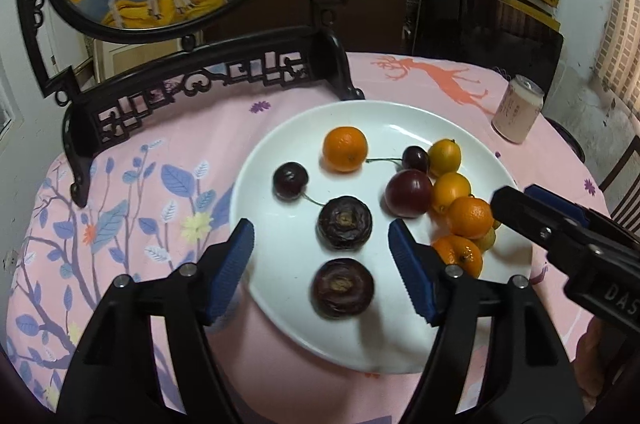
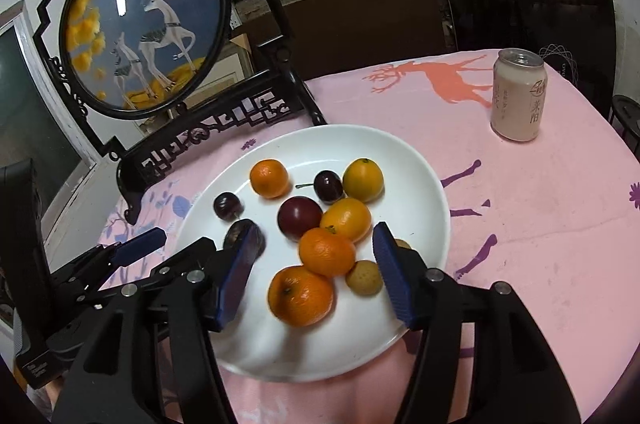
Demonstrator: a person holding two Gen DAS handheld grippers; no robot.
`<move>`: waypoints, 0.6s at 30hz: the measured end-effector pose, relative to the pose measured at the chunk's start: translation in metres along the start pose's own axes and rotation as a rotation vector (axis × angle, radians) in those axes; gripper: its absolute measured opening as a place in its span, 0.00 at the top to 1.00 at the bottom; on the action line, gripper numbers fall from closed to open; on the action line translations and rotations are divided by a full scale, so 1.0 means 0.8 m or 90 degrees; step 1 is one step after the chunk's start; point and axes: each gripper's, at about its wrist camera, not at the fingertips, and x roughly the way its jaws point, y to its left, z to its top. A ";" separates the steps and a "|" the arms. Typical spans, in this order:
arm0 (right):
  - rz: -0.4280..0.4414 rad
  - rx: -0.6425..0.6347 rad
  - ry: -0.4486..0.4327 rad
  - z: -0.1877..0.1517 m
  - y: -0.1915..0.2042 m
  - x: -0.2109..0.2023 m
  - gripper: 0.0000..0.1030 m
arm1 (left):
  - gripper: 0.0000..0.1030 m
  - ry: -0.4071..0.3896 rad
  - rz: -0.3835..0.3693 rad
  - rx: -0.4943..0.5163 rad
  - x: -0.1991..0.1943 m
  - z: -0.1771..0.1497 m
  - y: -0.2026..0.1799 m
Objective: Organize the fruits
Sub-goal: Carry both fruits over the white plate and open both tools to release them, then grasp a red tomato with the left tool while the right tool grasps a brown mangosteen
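Mostly orange and dark fruits (image 2: 327, 251) crowd the white plate (image 2: 424, 184).

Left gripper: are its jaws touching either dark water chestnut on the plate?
Apart. The left wrist view shows the left gripper open, white plate visible between each blue pad and both water chestnuts, nearer and farther.

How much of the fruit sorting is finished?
All the fruit sits on the white plate. Two dark round fruits are lined up; oranges cluster together. Both grippers, left and right, are open and empty. Cherries are still scattered.
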 end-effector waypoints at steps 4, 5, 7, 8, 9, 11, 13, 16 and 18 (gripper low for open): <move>0.017 0.022 0.010 -0.007 -0.001 -0.023 0.41 | 0.22 0.001 -0.006 -0.012 -0.021 -0.016 0.011; 0.021 0.023 0.017 -0.009 0.000 -0.026 0.41 | 0.21 -0.001 -0.002 -0.011 -0.028 -0.025 0.014; 0.035 0.021 0.024 -0.019 0.003 -0.041 0.41 | 0.19 -0.001 0.006 -0.016 -0.039 -0.039 0.021; 0.036 0.017 0.020 -0.028 0.004 -0.052 0.41 | 0.19 0.002 0.002 -0.024 -0.045 -0.048 0.026; 0.034 0.010 0.018 -0.036 0.005 -0.062 0.41 | 0.19 0.008 -0.004 -0.030 -0.049 -0.057 0.029; 0.024 -0.007 0.018 -0.058 0.004 -0.082 0.41 | 0.19 0.021 -0.016 -0.034 -0.058 -0.074 0.033; 0.024 -0.011 0.015 -0.081 -0.003 -0.100 0.38 | 0.19 0.023 -0.015 -0.017 -0.069 -0.090 0.027; 0.015 0.009 0.013 -0.116 -0.024 -0.126 0.31 | 0.15 0.020 -0.023 0.037 -0.088 -0.116 0.006; 0.002 0.027 0.015 -0.129 -0.037 -0.134 0.28 | 0.14 0.017 -0.038 0.074 -0.101 -0.134 -0.010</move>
